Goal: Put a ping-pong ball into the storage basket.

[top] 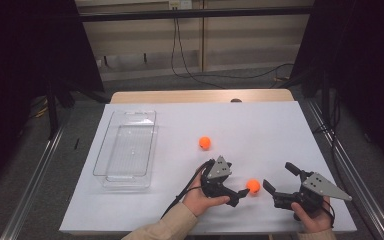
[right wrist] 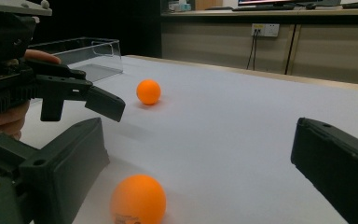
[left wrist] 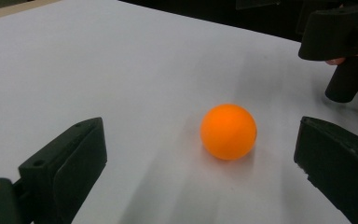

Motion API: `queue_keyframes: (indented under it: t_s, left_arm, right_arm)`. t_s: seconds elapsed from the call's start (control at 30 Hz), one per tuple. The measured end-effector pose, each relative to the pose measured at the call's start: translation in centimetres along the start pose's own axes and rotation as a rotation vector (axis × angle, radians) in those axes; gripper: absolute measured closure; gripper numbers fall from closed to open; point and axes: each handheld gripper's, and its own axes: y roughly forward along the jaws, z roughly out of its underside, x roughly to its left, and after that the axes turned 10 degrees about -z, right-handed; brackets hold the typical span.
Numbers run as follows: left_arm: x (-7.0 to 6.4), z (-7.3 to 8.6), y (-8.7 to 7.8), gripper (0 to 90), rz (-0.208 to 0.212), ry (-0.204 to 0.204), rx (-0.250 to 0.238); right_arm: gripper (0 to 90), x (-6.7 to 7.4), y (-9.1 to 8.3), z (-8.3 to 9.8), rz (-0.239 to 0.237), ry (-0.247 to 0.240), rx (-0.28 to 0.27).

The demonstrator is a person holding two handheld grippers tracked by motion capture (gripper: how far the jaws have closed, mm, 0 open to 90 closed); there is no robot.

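Two orange balls lie on the white table. The near ball (top: 253, 186) (left wrist: 228, 131) (right wrist: 138, 198) rests on the table between the open jaws of my left gripper (top: 240, 181) (left wrist: 198, 140), untouched by either jaw. My right gripper (top: 280, 176) (right wrist: 198, 135) stands open just right of that ball, pointing left towards it with nothing between its jaws. The far ball (top: 205, 142) (right wrist: 148, 91) sits alone nearer the table's middle. In the left gripper view the right gripper (left wrist: 340, 32) shows at the top right, and in the right gripper view the left gripper (right wrist: 74, 93) shows at the left.
A clear plastic tray (top: 100, 160) (right wrist: 93, 51) stands on the left part of the table with nothing in it. The white table (top: 260, 125) ends at a wooden edge at the back. Dark frames and cables lie beyond it.
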Motion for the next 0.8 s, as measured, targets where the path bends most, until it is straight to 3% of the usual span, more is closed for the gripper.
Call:
queue_keyframes:
  t_s: [0.8]
  left_arm:
    - [-0.39,-0.15,1.03,2.0,-0.003,0.004,0.058]
  right_arm:
    - [2.7,-0.06,0.01,0.06,0.002,-0.003,0.004]
